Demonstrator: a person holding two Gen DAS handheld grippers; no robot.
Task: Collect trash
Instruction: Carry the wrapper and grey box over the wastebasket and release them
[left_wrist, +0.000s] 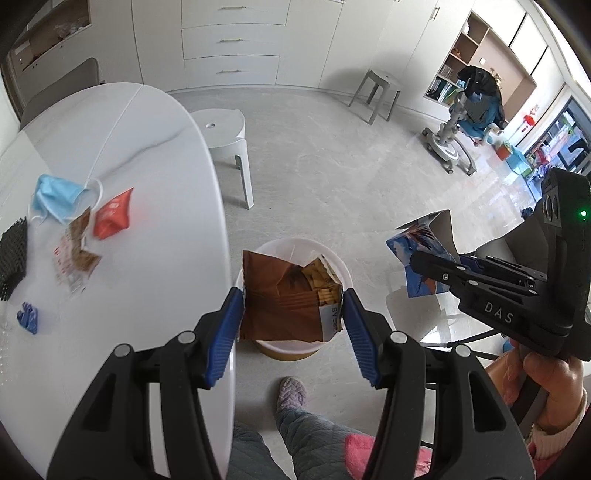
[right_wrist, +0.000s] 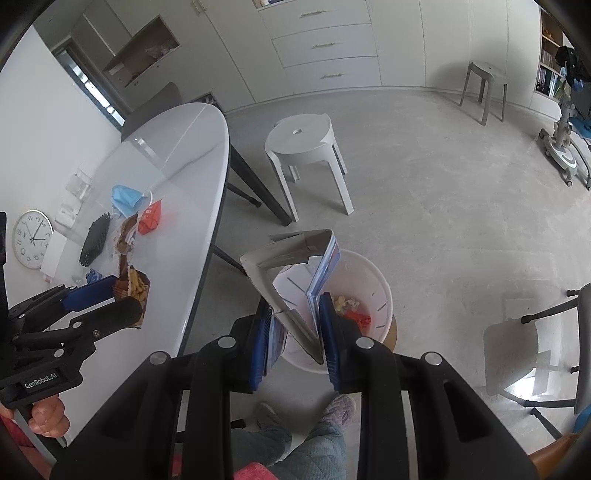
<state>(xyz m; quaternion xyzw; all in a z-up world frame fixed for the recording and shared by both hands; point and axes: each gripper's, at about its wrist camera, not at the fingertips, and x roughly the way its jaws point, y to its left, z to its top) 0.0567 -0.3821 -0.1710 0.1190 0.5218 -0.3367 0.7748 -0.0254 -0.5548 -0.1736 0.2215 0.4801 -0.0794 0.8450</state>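
the left gripper (left_wrist: 293, 321) pinches a brown snack bag (left_wrist: 288, 299) by its two side edges, pads pressed on the foil, jaws standing about half spread to suit the bag's width. in the left wrist view the bag hangs directly over the white waste bin (left_wrist: 341, 269) on the floor beside the white table (left_wrist: 147, 122); its opened mouth faces away from the gripper.

the right gripper (right_wrist: 295, 332) is closed narrowly on a flattened blue-and-white carton (right_wrist: 291, 280), gripped at its folded end, long axis running away from the jaws toward the bin (right_wrist: 380, 291). the carton's far end overlaps the bin's near rim; the bin lies ahead of and below this gripper.

judgement: both items appear placed for release, the bag more squarely centred over the opening. a blue face mask (left_wrist: 55, 199), an orange packet (left_wrist: 112, 218), a torn brown wrapper (left_wrist: 79, 251) and a black mesh piece (left_wrist: 13, 258) remain on the table, well apart from both grippers.
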